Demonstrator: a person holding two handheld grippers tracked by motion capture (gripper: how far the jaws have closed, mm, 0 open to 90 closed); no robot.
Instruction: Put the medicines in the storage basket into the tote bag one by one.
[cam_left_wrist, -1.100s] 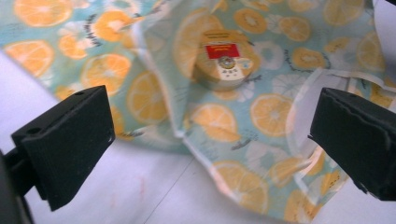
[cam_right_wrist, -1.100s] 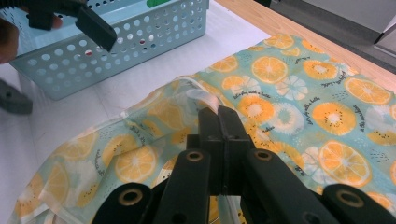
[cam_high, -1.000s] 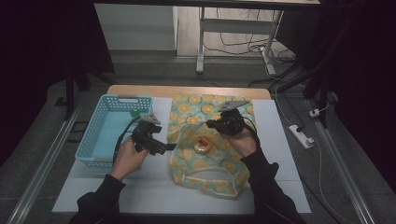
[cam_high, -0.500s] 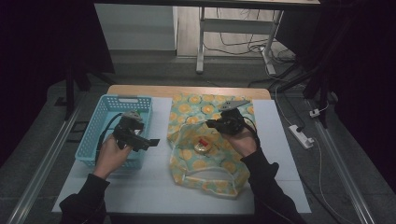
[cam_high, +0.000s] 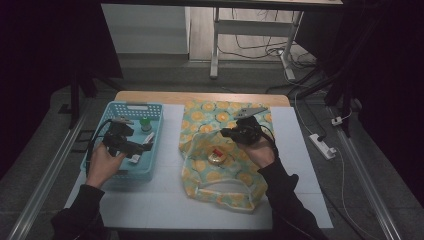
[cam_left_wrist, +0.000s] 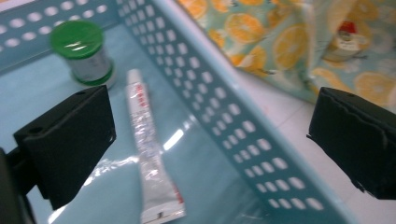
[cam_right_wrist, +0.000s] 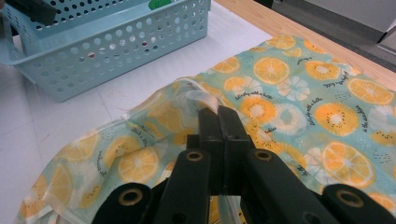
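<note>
My right gripper (cam_right_wrist: 219, 114) is clenched on the rim of the orange-print bag (cam_right_wrist: 299, 107), and my own jaws hide the pinched fold beneath them; a small red-capped jar (cam_high: 216, 156) inside the bag's mouth is too small to read. My left gripper (cam_high: 137, 148) hangs over the blue basket (cam_high: 150, 172), jaws released wide with nothing between them. Below lie a white tube (cam_left_wrist: 149, 154), its end cut off at six o'clock, and a green-lidded jar (cam_left_wrist: 86, 53) at eleven o'clock.

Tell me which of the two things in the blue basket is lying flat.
The white tube lies flat on the basket floor; the green-capped bottle behind it stands upright.
</note>
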